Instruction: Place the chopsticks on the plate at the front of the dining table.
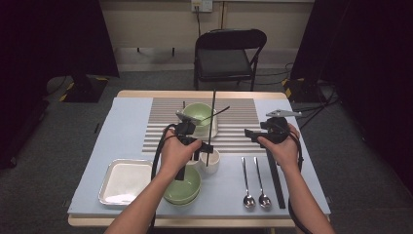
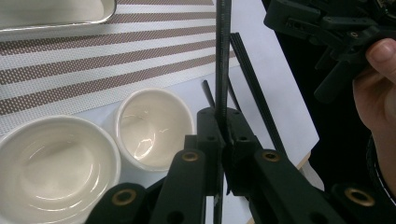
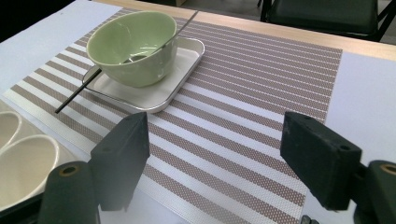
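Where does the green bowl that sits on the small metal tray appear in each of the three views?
High view: the green bowl is just left of the centre, on the striped mat, beyond the left gripper.
Left gripper view: the bowl is not in it; a corner of the tray is at the top left.
Right gripper view: upper left, the bowl sits on the tray.
Shared landmark: the striped mat.

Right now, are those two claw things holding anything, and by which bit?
The left gripper is shut on a black chopstick, pinching it near its lower end so that it stands upright. The right gripper is open and holds nothing.
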Action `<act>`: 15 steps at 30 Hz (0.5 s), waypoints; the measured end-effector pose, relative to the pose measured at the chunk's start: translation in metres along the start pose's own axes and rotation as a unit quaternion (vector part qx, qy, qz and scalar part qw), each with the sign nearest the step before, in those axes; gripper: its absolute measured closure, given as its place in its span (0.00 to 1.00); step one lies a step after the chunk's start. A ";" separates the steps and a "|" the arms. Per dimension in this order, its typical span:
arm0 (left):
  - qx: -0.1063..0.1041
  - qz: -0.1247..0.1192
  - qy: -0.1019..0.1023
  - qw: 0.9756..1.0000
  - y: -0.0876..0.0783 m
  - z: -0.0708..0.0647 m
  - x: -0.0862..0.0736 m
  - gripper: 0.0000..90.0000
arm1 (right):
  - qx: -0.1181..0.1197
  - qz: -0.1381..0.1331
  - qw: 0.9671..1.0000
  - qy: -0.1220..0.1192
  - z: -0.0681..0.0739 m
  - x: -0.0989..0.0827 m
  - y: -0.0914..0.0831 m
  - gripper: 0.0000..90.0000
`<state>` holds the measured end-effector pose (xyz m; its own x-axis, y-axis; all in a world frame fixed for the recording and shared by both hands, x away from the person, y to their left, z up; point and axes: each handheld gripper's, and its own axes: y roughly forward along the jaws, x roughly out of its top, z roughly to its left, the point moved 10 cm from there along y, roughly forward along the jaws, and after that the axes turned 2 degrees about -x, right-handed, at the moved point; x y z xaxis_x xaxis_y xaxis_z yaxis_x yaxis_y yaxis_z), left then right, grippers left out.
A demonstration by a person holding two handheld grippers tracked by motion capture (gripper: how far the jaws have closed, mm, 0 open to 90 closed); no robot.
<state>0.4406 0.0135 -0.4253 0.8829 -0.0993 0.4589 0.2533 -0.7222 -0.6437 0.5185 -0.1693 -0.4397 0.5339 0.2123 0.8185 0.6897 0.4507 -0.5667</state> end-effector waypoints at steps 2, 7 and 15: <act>0.002 -0.001 -0.003 1.000 -0.001 0.001 0.000 0.96 | 0.000 0.000 1.000 0.002 -0.001 -0.002 0.000 0.25; 0.004 0.001 -0.003 1.000 -0.003 0.004 0.001 0.96 | -0.003 0.001 1.000 0.002 -0.005 -0.006 0.000 0.25; 0.009 -0.003 -0.007 1.000 -0.007 0.009 0.003 0.96 | -0.003 0.003 1.000 0.007 -0.008 -0.011 0.000 0.25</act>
<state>0.4451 0.0244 -0.4251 0.8864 -0.0855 0.4549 0.2658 -0.7106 -0.6515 0.5162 -0.1789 -0.4493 0.5453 0.2032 0.8133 0.6884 0.4450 -0.5727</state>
